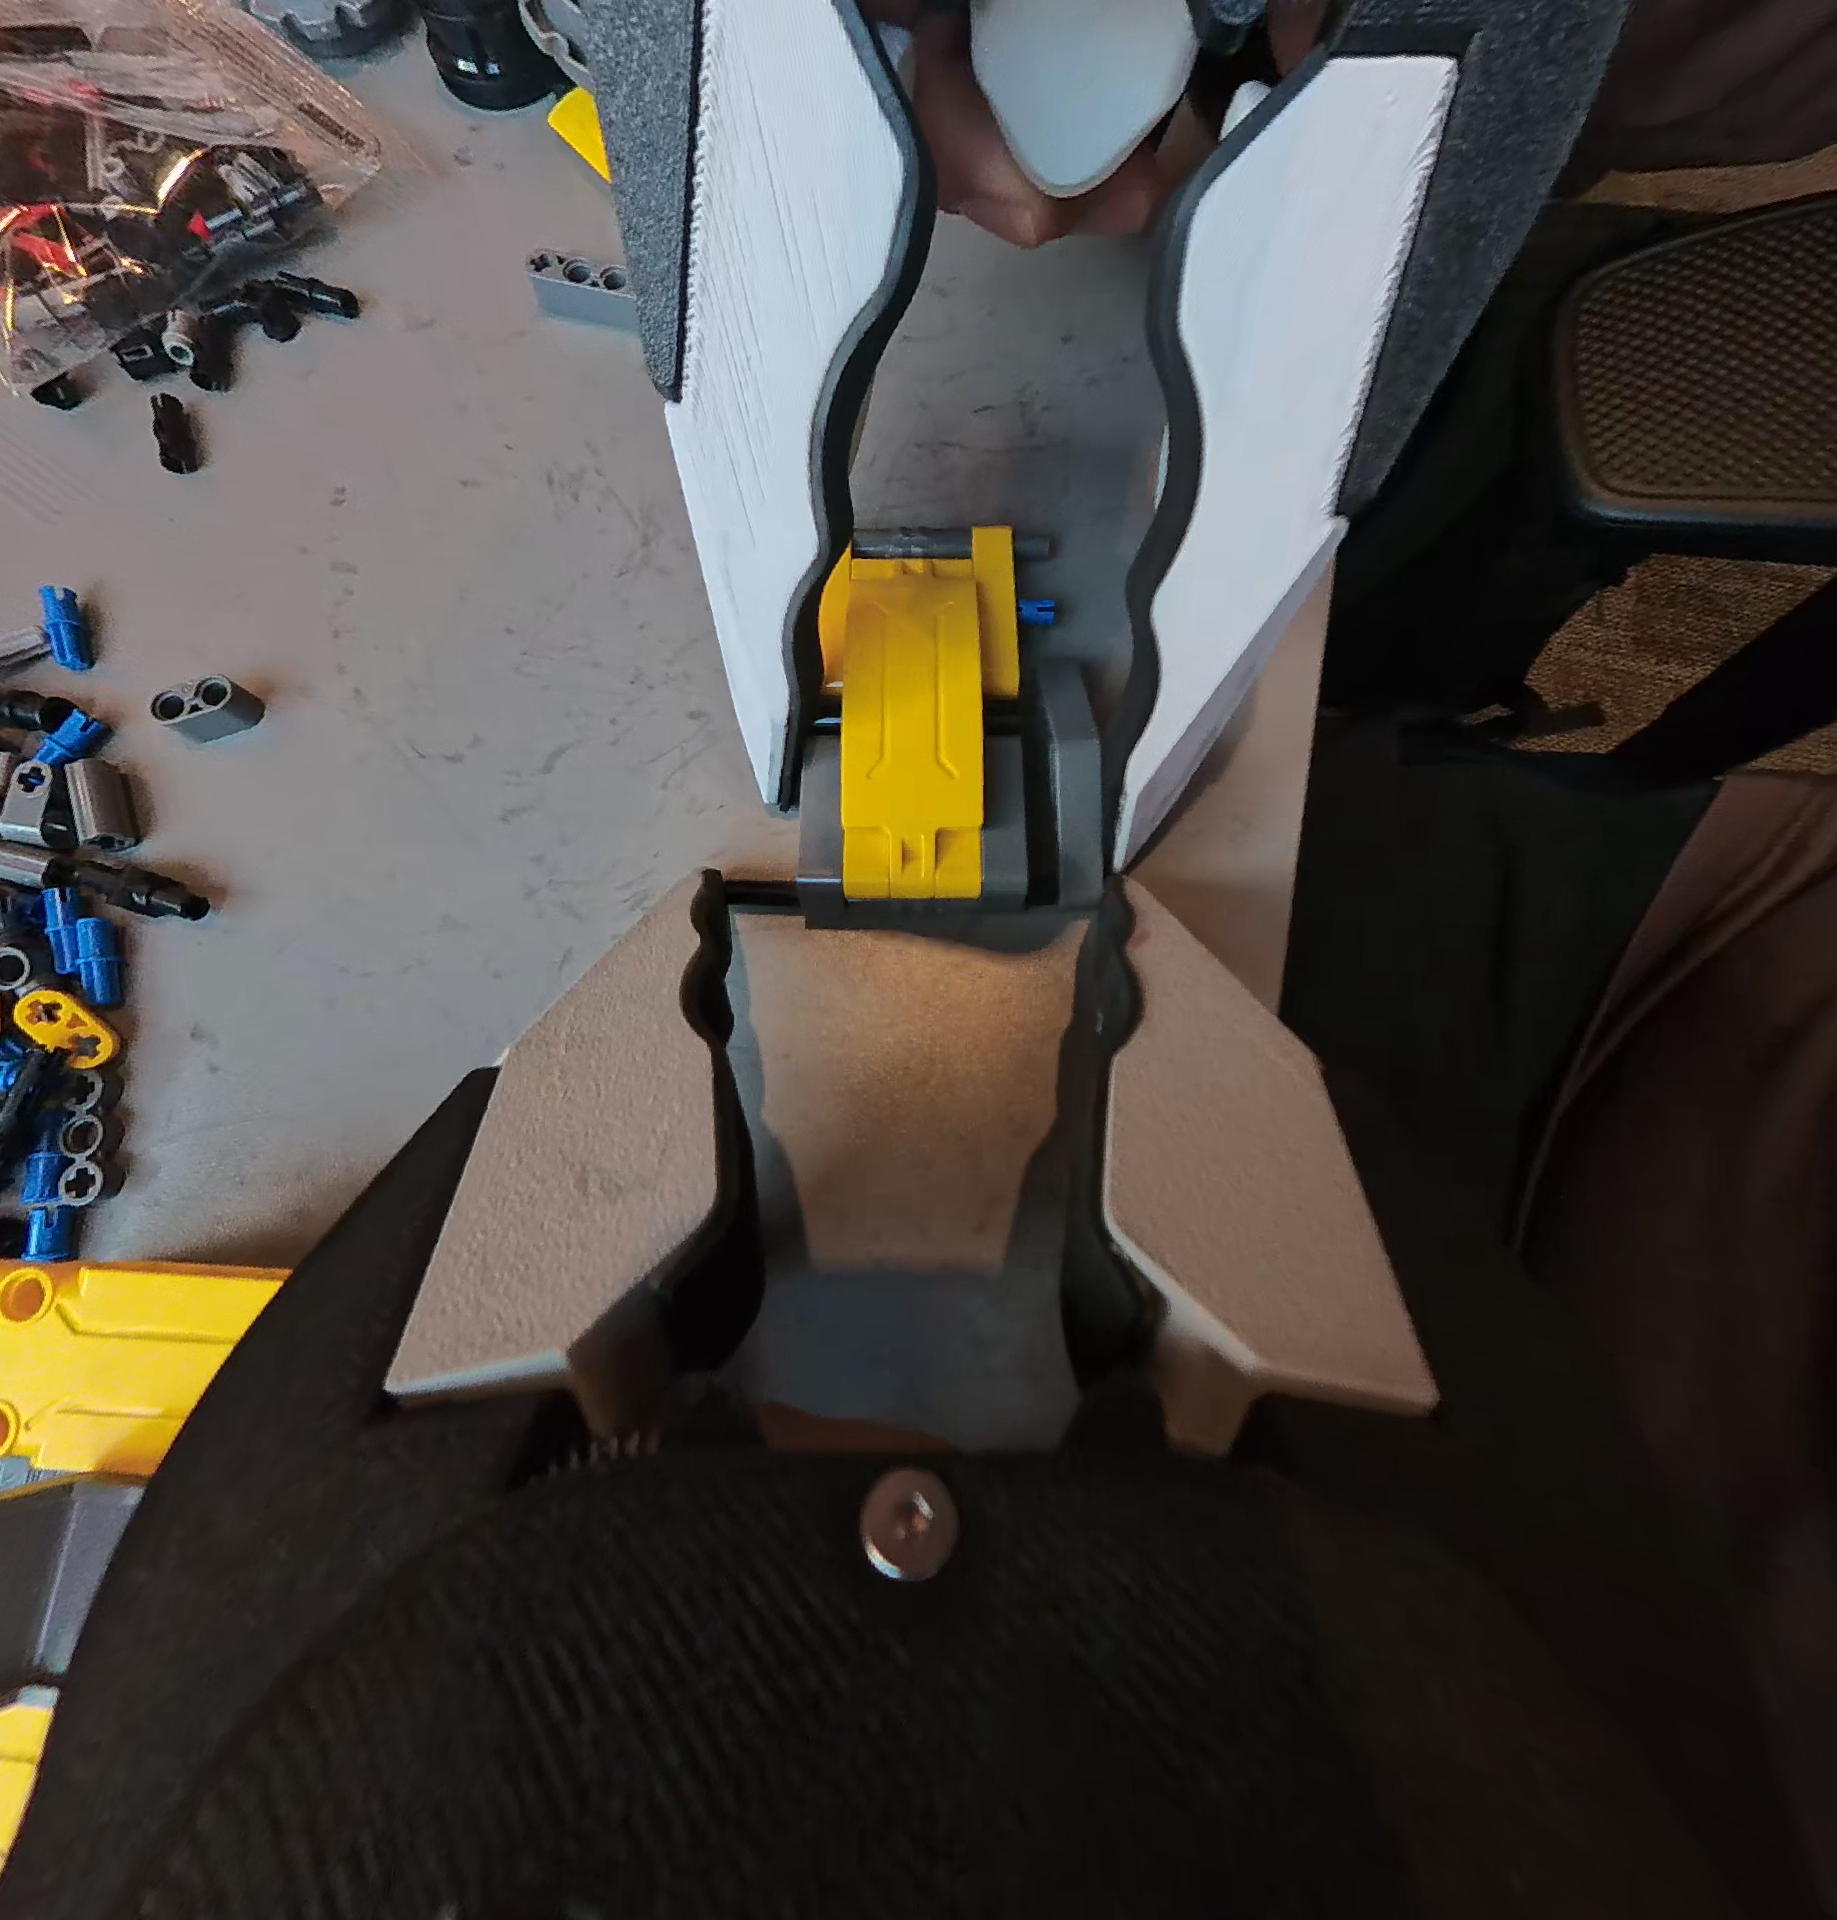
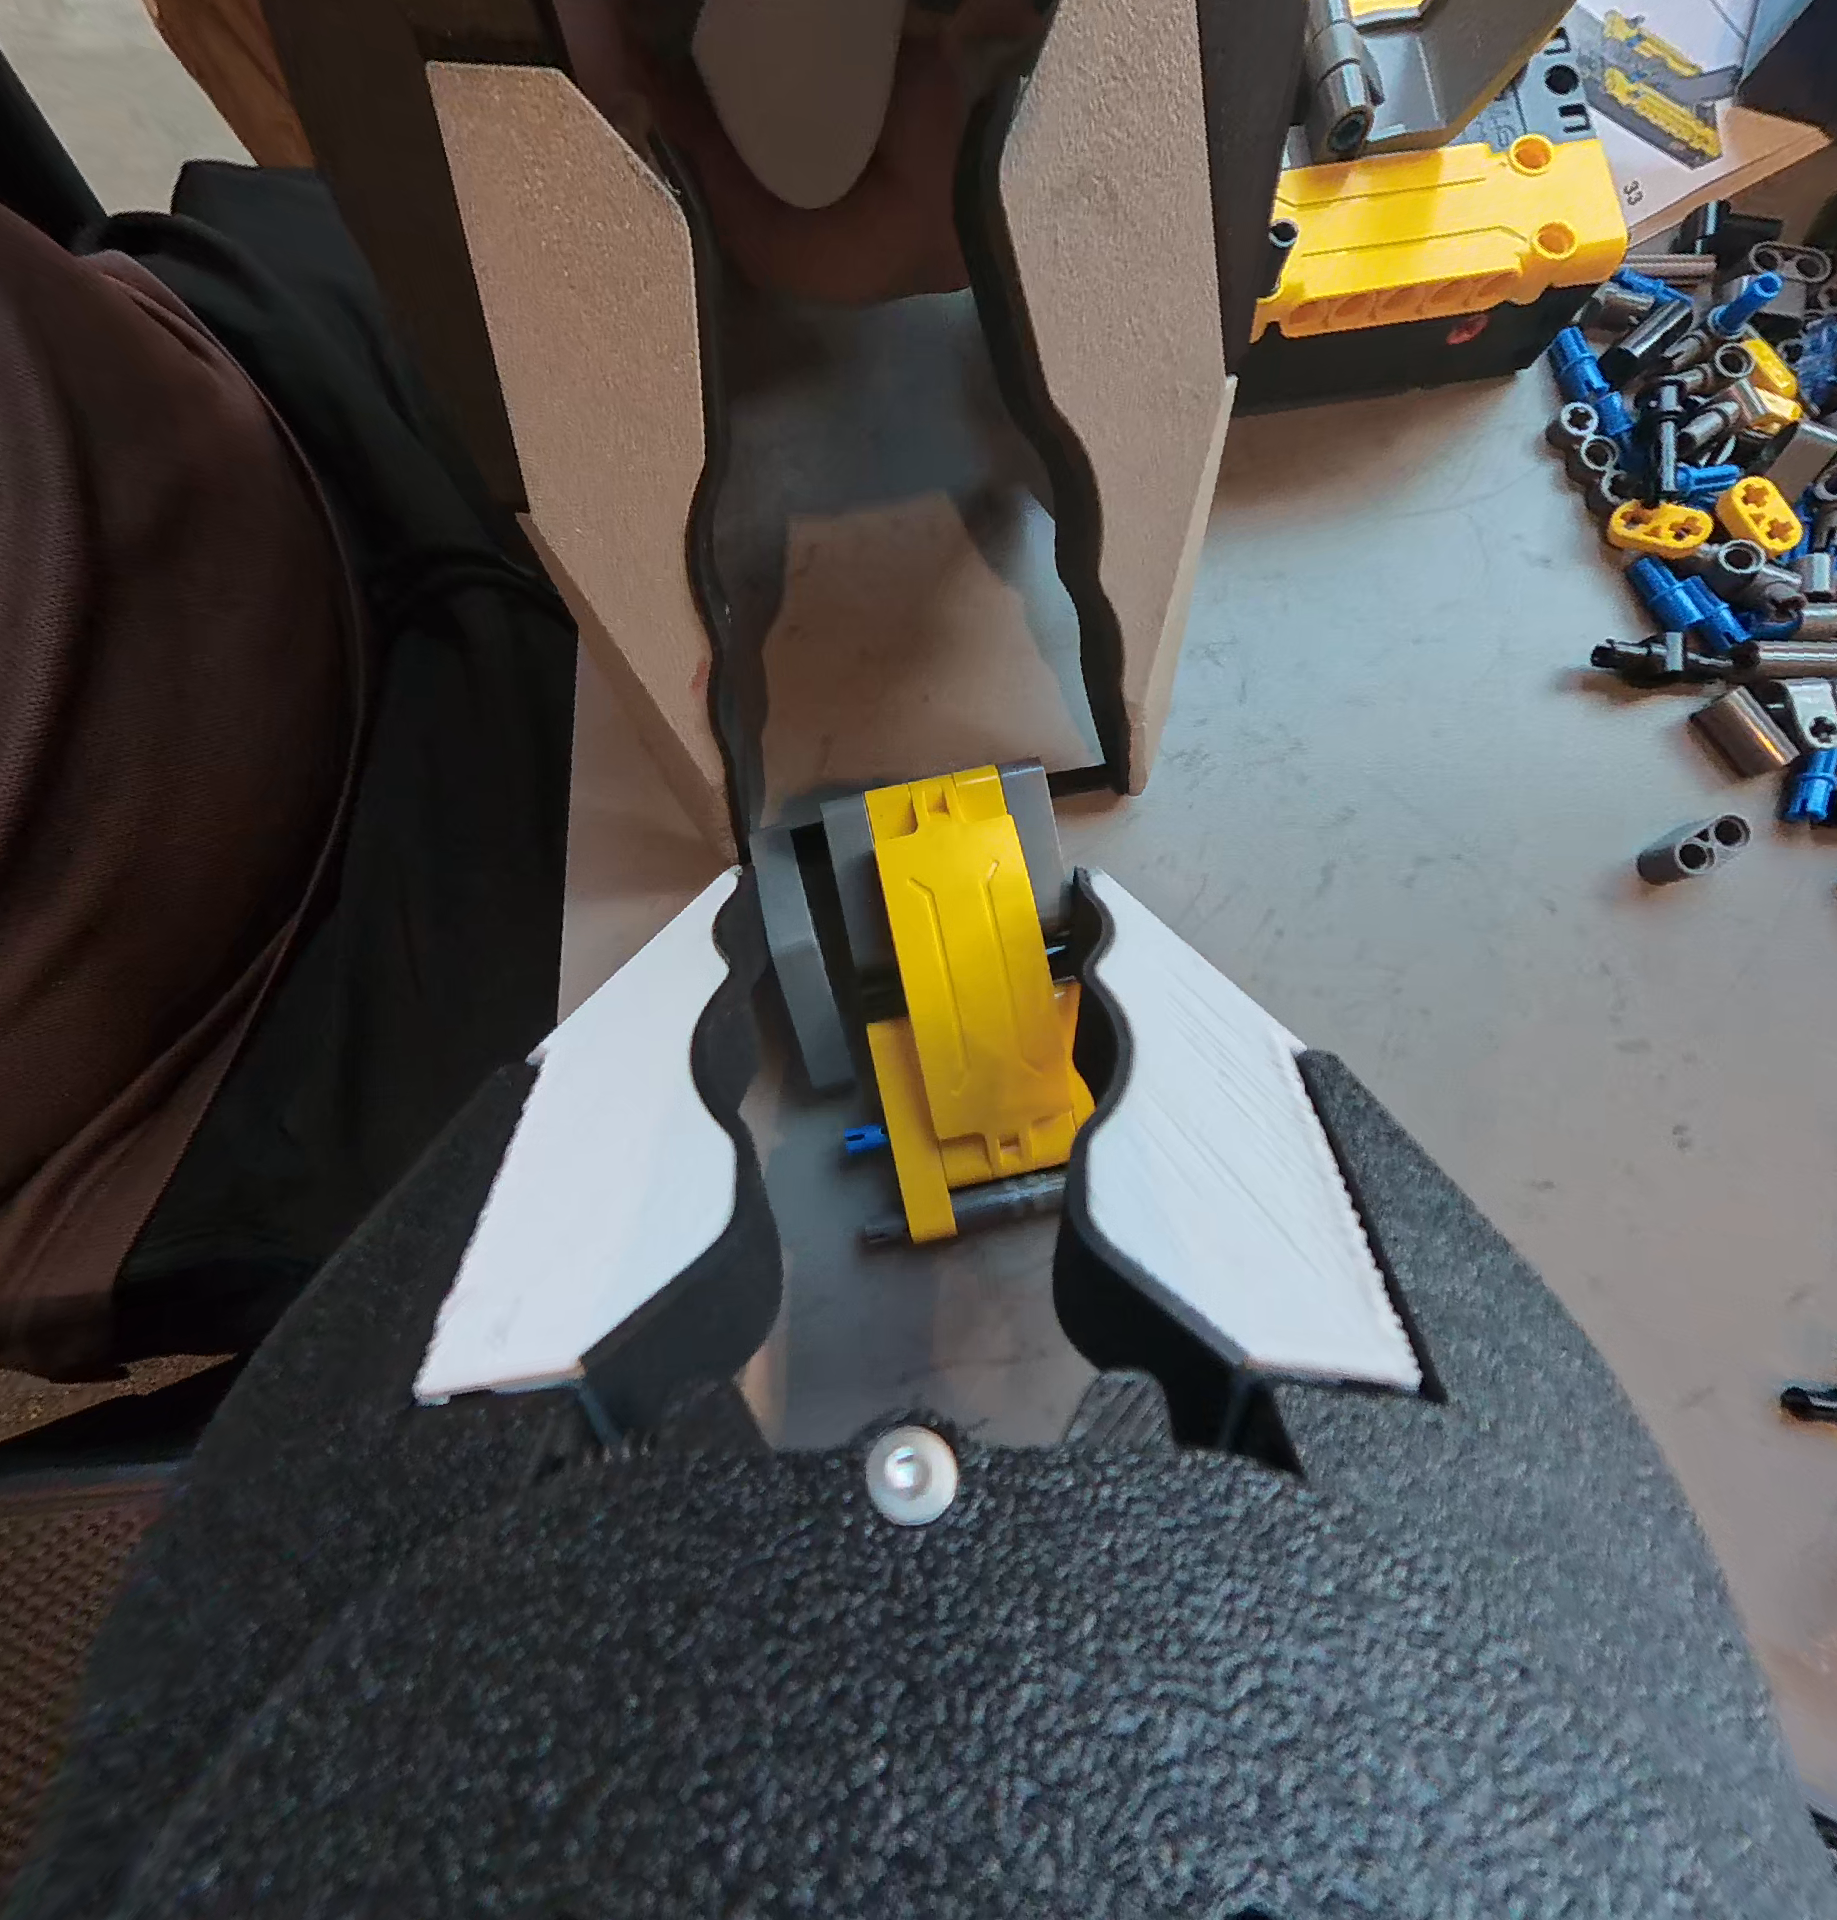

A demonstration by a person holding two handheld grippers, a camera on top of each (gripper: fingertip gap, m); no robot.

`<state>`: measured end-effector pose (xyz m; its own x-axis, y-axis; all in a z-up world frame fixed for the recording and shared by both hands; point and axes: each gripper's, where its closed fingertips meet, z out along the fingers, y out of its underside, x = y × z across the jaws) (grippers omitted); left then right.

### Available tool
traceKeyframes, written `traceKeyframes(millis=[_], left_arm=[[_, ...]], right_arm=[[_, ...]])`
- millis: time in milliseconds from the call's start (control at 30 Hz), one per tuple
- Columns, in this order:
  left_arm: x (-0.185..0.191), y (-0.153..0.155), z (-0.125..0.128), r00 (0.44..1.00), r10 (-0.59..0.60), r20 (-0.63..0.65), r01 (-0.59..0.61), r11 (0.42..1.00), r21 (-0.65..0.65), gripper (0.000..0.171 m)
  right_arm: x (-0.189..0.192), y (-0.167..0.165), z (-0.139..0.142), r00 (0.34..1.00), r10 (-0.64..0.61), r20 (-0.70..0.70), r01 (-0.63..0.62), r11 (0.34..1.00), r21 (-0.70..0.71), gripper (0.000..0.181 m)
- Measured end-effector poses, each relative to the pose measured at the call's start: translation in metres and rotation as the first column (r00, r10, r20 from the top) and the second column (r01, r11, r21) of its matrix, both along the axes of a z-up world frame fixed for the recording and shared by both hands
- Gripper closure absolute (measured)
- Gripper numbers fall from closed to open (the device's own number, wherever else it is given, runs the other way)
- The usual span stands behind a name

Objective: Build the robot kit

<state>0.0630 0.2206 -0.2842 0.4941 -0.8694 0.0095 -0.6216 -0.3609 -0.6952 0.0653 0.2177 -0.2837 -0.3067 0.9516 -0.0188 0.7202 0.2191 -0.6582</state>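
Observation:
A small assembly of a yellow curved panel on dark grey brick parts hangs between both grippers near the grey table's edge; a thin grey axle and a blue pin stick out of it. My right gripper, with white fingers, is shut on the assembly across its sides. My left gripper, with tan fingers, faces it from the other side. Its tips touch the assembly's grey end: one presses a black axle stub, the other the grey block. Each gripper also shows in the other's view, the right and the left.
A pile of small blue, black, grey and yellow pins and connectors lies on the table. A larger yellow-and-grey build, a clear bag of parts and a printed booklet are farther off. A mesh chair and dark clothing are beyond the table's edge. Both grippers' tips are close together, under 4 cm apart.

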Motion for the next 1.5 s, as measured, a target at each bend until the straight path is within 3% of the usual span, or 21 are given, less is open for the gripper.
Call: traceKeyframes(millis=[267,400,733,900,1133,1500], left_arm=[[0.0001,-0.0001,0.0001,1.000,0.002,0.023,-0.002,1.000,0.003,0.103],[0.0002,-0.0001,0.0002,0.999,-0.006,0.032,0.006,1.000,-0.013,0.104],[0.0003,-0.0004,-0.0001,0.999,-0.028,0.032,0.028,1.000,-0.002,0.103],[0.0006,-0.0012,-0.0001,0.998,-0.052,0.035,0.052,0.999,-0.004,0.103],[0.0016,-0.0012,0.0000,0.999,-0.038,0.026,0.037,0.999,0.008,0.104],[0.0018,-0.0013,0.0003,0.999,-0.028,0.023,0.029,1.000,-0.006,0.105]], right_arm=[[0.0004,0.0003,0.0002,0.997,-0.073,-0.036,0.071,0.997,-0.043,0.122],[0.0010,-0.0002,0.0002,0.995,-0.103,0.011,0.104,0.994,-0.025,0.122],[0.0021,-0.0010,0.0004,0.998,-0.058,-0.018,0.057,0.998,-0.023,0.121],[0.0055,-0.0059,0.0038,1.000,0.001,-0.022,-0.003,0.993,-0.117,0.115],[0.0006,-0.0018,0.0005,0.999,-0.048,0.020,0.048,0.999,-0.010,0.122],[0.0005,-0.0016,0.0004,0.998,-0.065,-0.011,0.065,0.998,-0.018,0.125]])
